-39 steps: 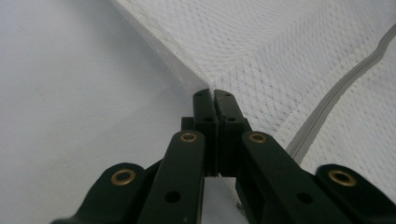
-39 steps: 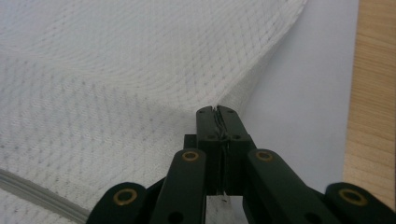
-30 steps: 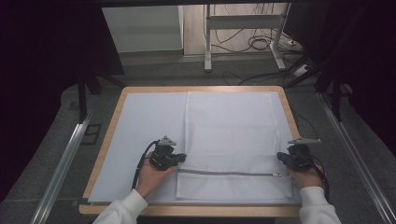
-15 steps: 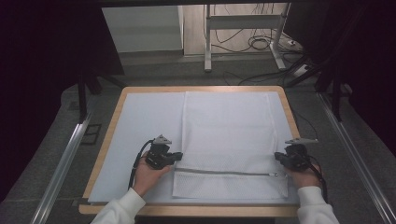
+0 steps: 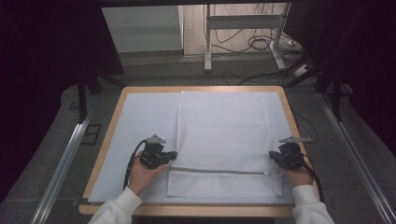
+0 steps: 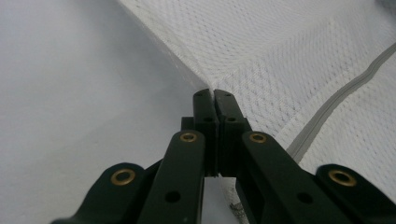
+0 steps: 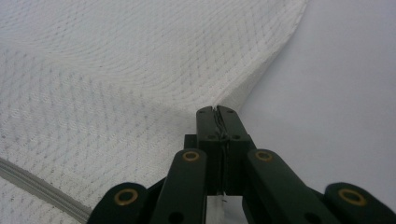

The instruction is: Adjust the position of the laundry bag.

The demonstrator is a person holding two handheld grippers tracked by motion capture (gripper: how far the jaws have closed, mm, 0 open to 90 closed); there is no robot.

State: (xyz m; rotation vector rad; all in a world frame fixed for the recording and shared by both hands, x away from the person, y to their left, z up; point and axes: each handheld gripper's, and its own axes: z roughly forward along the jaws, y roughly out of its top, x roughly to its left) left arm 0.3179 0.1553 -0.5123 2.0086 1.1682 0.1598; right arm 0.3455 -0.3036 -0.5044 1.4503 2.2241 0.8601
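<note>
A white mesh bag [image 5: 224, 130] lies flat on the white-topped table [image 5: 140, 121], with a grey zipper [image 5: 219, 171] running across its near end. My left gripper [image 5: 173, 155] is shut on the bag's left edge just above the zipper. In the left gripper view the jaws [image 6: 214, 93] pinch the mesh bag [image 6: 280, 56], and the zipper [image 6: 336, 102] runs off to the right. My right gripper [image 5: 272, 157] is shut on the bag's right edge. In the right gripper view its tips [image 7: 215, 109] clamp a fold of mesh bag [image 7: 116, 70], and the zipper [image 7: 37, 189] is at the lower left.
The table has a wooden rim [image 5: 108, 135]. Metal rails [image 5: 65, 158] run along the floor on both sides. A metal frame [image 5: 208, 42] and loose cables [image 5: 261, 44] stand beyond the far edge. Bare white surface lies left of the bag.
Both grippers have shifted slightly to the left, and the near part of the bag has gone with them. Both stay shut on its edges.
</note>
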